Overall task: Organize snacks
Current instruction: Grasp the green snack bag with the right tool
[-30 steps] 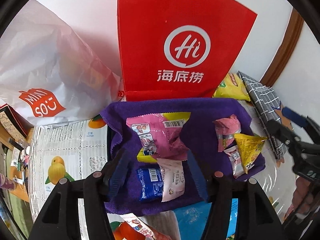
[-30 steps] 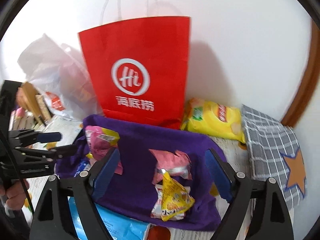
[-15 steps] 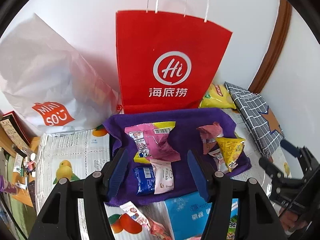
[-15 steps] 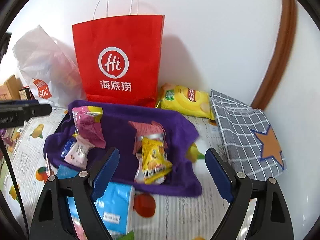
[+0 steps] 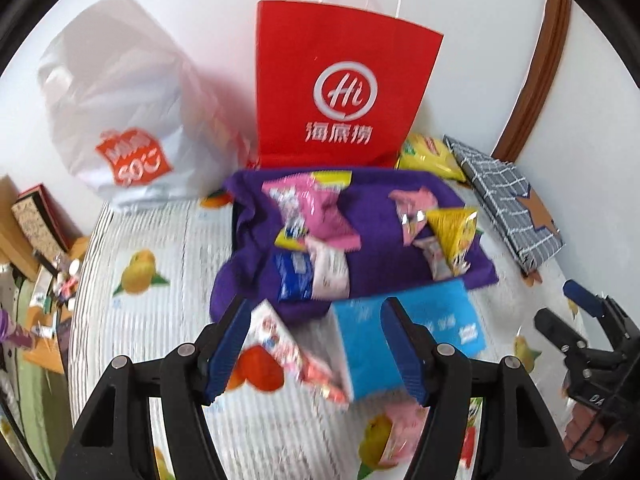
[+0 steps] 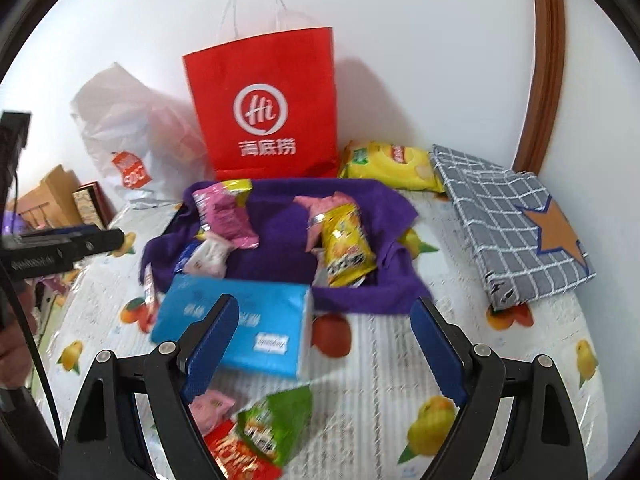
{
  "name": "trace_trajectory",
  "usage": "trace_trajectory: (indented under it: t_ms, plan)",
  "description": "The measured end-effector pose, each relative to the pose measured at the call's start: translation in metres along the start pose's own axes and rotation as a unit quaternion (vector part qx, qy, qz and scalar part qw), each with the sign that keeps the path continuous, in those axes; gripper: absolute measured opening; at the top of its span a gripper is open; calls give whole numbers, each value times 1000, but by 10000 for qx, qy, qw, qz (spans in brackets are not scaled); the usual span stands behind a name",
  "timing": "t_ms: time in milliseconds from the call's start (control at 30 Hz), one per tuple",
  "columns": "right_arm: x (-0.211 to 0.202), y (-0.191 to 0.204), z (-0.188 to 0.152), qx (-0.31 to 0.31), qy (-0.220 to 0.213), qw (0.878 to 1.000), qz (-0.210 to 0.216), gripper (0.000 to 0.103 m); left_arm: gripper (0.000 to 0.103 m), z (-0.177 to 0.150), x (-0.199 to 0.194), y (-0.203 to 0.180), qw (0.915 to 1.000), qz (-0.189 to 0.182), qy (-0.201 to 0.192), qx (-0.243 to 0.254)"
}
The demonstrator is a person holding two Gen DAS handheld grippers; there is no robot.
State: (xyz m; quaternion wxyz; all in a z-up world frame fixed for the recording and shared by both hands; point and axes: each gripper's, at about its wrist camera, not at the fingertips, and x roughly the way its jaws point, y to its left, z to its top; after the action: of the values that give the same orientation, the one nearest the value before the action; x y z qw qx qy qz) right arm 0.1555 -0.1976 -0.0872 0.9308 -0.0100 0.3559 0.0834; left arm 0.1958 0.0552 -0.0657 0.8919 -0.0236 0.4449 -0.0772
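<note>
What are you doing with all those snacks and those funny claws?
Someone is sorting snacks with a claw in each hand. Right now the left claw and the right claw are both open and hold nothing. Several snack packets, like the yellow packet and the pink packet, already lie on the purple cloth. A blue tissue pack and more snacks wait on the fruit-print tablecloth in front.

Tall red paper bag with white string handles [image 6: 264, 108]: white circular "Hi" logo with three Chinese characters beneath it, "海底捞", sharp in the right wrist view, smeared in the left. Crinkled white plastic bag [image 5: 120, 112] left of it: orange tag, "SO" legible in the lower line, rest blurred. Print on the blue rectangular tissue pack [image 6: 236, 324], its small white label and the snack packets is too blurred to read.
</note>
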Motion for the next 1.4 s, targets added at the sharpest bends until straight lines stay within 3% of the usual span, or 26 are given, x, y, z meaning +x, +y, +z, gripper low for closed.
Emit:
trace_trajectory:
  t_ms: [167, 333, 467, 767, 900, 1133, 1400]
  plan:
    - [-5, 16, -22, -206, 92, 9997, -95, 87, 65, -29, -5, 11, 9998, 127, 69, -150]
    - [0, 29, -51, -267, 311, 9991, 142, 85, 65, -52, -8, 22, 9991, 171, 160, -340]
    - [12, 33, -72, -273, 545, 9980, 188, 77, 66, -68, -11, 26, 9989, 205, 185, -373]
    - [52, 31, -89, -39, 920, 9955, 208, 76, 65, -89, 3, 37, 9984, 75, 260, -497]
    - [69, 25, -92, 87, 1057, 9941, 212, 68, 65, -91, 22, 31, 9984, 114, 413, -380]
    - [69, 19, -93, -50, 957, 9951, 257, 54, 64, -72, 40, 36, 9962, -76, 335, -800]
    - [56, -9, -92, -21, 789, 9967, 168, 52, 57, -53, 68, 37, 9940, -173, 448, -983]
